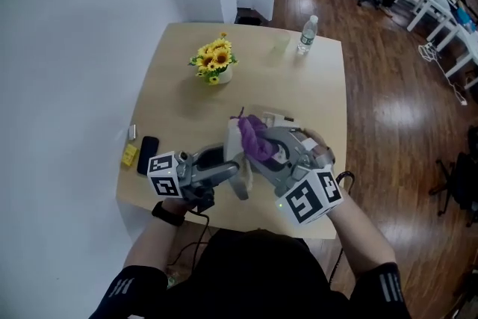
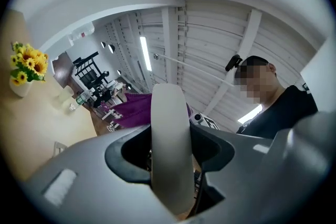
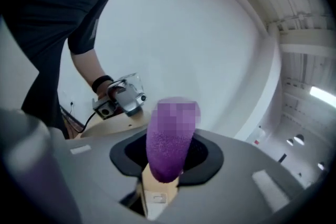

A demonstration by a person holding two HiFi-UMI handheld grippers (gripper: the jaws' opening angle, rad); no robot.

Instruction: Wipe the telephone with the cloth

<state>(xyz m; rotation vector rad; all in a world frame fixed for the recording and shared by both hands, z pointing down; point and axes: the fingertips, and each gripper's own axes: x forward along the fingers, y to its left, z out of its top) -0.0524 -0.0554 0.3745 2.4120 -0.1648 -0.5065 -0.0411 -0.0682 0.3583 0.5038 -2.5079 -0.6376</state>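
We clamp the handset (image 2: 170, 139) in our left gripper (image 1: 237, 174) over the table (image 1: 314, 86). Our right gripper (image 1: 263, 153) pinches the cloth (image 3: 168, 152) beside it. Wiping is at hand: next we should rub cloth along handset.

Bright, even light, with soft glare on the floor (image 1: 399, 97) and a glowing ceiling strip light (image 2: 145, 53). Both gripper views bulge and darken toward their edges.

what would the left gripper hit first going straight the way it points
The left gripper would likely meet the purple cloth in the right gripper, just past the handset it holds; depth unclear.
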